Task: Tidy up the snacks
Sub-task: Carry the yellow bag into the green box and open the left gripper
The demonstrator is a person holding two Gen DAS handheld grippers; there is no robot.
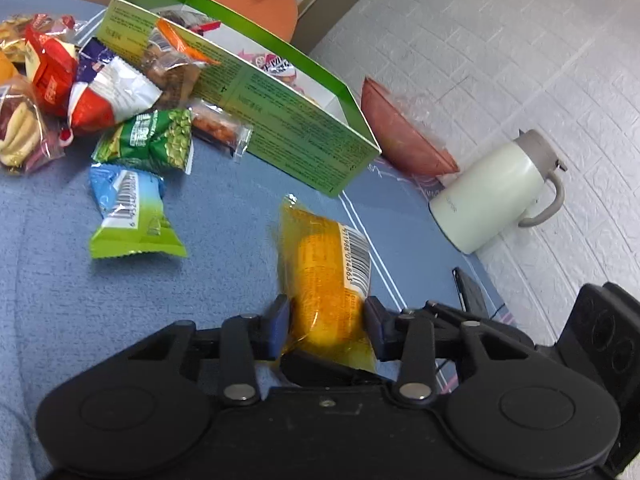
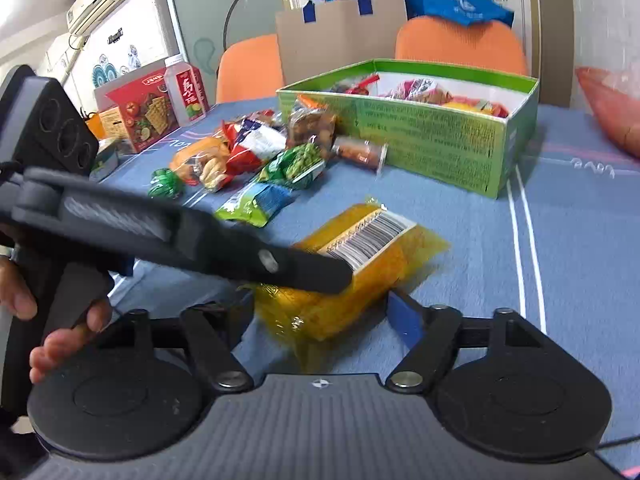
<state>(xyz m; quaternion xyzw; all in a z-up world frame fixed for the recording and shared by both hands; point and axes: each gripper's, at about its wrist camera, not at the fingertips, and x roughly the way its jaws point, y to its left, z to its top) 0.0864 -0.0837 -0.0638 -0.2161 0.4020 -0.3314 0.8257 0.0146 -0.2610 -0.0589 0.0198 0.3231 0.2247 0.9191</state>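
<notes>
1. A heap of loose wrapped snacks point(image 1: 100, 100) lies at the left on the blue tablecloth point(image 1: 60, 300).
2. The open green cardboard box point(image 1: 280, 128), part-filled with packets, stands just right of the heap.
3. The left gripper point(image 1: 326, 326) is clamped on the near end of the translucent yellow snack packet with a barcode label point(image 1: 324, 272), which rests on the cloth in front of the box.
4. The right gripper point(image 2: 324, 312) stands wide, its blue pads clear of the packet.
</notes>
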